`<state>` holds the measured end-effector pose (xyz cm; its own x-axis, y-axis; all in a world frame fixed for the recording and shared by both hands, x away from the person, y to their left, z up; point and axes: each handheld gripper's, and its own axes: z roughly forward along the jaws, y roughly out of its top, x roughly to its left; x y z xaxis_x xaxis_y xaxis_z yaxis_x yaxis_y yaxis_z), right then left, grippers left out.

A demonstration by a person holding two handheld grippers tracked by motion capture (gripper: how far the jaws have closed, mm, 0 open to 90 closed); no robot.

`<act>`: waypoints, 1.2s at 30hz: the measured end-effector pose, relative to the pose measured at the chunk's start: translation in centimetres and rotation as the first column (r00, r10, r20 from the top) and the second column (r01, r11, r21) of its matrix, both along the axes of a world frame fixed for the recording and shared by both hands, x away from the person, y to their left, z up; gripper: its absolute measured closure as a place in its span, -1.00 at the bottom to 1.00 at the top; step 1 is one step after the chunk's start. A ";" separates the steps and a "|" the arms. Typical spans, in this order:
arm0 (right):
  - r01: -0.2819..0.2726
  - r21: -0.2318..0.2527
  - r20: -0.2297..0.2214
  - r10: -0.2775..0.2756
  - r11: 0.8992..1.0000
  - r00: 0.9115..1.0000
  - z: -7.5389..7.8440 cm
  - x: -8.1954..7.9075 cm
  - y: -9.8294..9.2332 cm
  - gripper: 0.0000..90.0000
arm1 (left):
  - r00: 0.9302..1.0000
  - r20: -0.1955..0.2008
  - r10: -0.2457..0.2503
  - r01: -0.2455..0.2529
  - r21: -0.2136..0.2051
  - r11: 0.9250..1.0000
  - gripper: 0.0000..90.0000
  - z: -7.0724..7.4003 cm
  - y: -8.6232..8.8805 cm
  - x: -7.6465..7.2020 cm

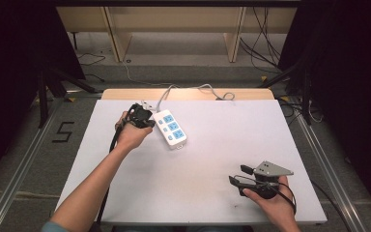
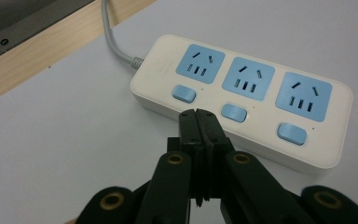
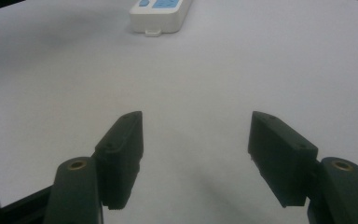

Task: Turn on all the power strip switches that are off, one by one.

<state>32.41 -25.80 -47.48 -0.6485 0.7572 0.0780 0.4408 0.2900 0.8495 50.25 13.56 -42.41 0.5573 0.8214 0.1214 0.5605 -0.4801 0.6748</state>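
White-topped table [image 1: 212, 188] with a white three-socket power strip [image 1: 170, 128] at its far left part.

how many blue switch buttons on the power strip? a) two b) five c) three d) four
c: the left gripper view shows three blue buttons, one below each socket, on the power strip, with the shut left gripper near the middle one.

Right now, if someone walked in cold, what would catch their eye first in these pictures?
Probably the white power strip with three blue sockets, lying at the far left of the white table. The left gripper, jaws pressed together, points at its row of blue switches, while the right gripper sits open near the front right.
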 end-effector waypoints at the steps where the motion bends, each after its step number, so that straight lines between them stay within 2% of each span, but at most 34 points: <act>1: 0.000 0.000 0.000 0.000 1.000 1.000 0.0 0.0 0.0 -0.18 | 1.000 -0.005 -0.004 0.004 0.005 1.000 0.99 -0.1 0.0 0.1; 7: 0.002 0.001 -0.005 -0.002 1.000 1.000 0.0 0.0 0.0 -0.18 | 1.000 -0.012 0.007 -0.007 -0.003 1.000 0.99 -0.5 -0.1 0.6; 26: 0.002 -0.004 -0.008 -0.002 1.000 1.000 -0.1 0.0 0.0 -0.18 | 1.000 -0.007 0.011 -0.011 0.024 1.000 0.99 -0.6 -0.5 2.2; 36: 0.001 -0.008 -0.006 -0.001 1.000 1.000 -0.1 0.1 0.0 -0.18 | 1.000 -0.012 0.017 -0.017 0.015 1.000 0.99 -1.1 -0.8 2.7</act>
